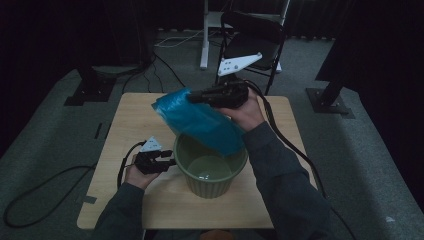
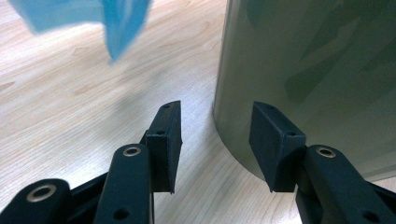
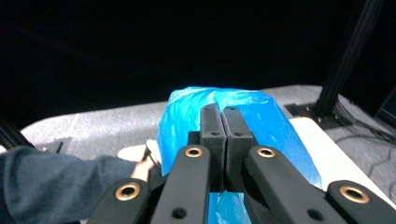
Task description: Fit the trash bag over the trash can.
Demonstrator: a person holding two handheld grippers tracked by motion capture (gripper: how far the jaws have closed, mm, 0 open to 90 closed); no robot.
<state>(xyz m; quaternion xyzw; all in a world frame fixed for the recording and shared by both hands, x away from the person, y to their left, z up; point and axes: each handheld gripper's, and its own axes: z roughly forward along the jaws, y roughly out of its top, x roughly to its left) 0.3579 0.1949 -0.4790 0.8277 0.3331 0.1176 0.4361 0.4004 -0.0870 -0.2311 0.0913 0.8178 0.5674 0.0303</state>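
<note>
The right tool [image 1: 196, 97] is pinched tight on the thin film of a blue plastic bag [image 1: 200, 122], which hangs slanted below it, over the green pot [image 1: 210, 172]. The bag looks light, soft and slippery, so a fold near its edge is the best hold. The left tool [image 2: 215, 140] stands wide apart, holding nothing, its jaws just beside the pot's wall on the surface [image 2: 70, 112].

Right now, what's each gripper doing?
Left gripper: jaws open beside the green ribbed ceramic pot, gripping nothing.
Right gripper: jaws shut on the blue plastic bag, held over the pot.
</note>
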